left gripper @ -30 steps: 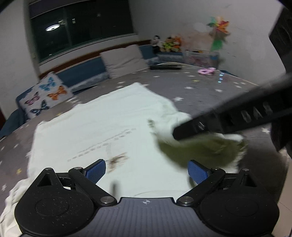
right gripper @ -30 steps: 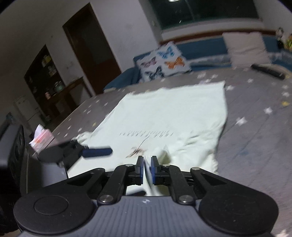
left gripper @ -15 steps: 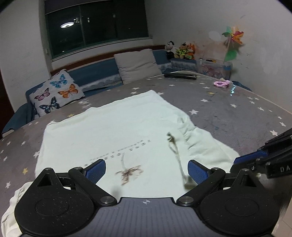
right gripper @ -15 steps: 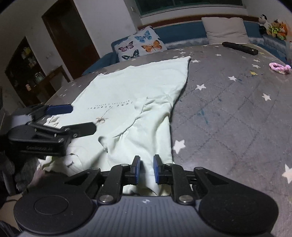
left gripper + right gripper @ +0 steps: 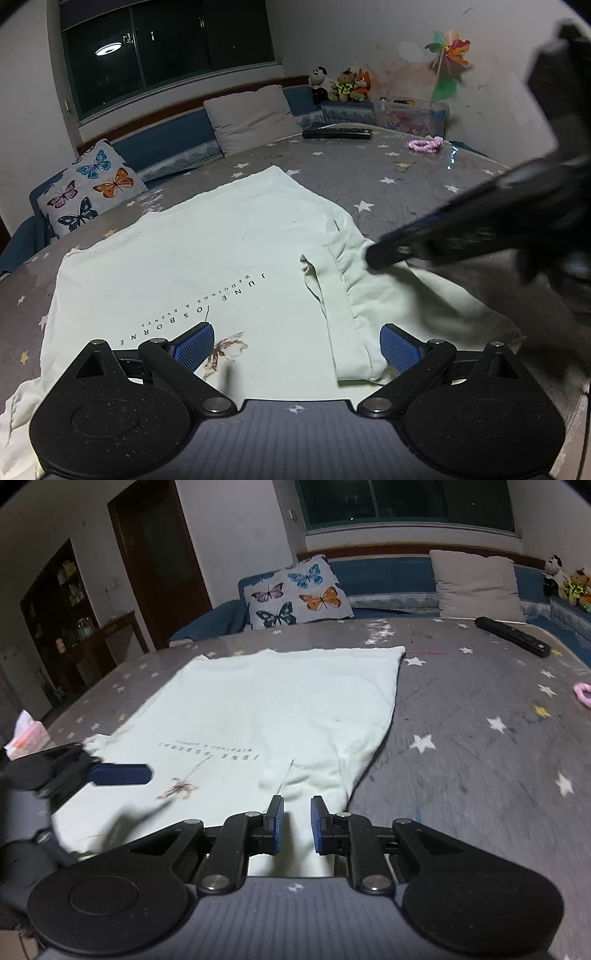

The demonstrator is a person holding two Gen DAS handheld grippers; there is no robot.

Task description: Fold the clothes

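A pale green T-shirt point(image 5: 221, 258) with dark lettering lies flat on the grey star-patterned bed cover point(image 5: 406, 184). Its right sleeve point(image 5: 369, 295) is folded inward, bunched along the seam. My left gripper point(image 5: 297, 345) hovers open and wide over the shirt's near part, nothing between its fingers. My right gripper point(image 5: 297, 821) stands just above the sleeve point(image 5: 314, 775) with a narrow gap between its pads; cloth shows through the gap, but the pads do not press on it. From the left wrist view its blurred tip point(image 5: 373, 254) is at the sleeve's gathered seam.
A butterfly pillow point(image 5: 88, 188) and a grey pillow point(image 5: 255, 114) lean at the back. A black remote point(image 5: 336, 133) and a pink hair tie point(image 5: 424, 144) lie on the far cover. A tissue pack point(image 5: 27, 734) sits beyond the shirt's left side.
A second ago the right gripper was shut and held the sleeve up over the shirt. It let go, drew back to the right, and now has come back over the laid sleeve, slightly parted.
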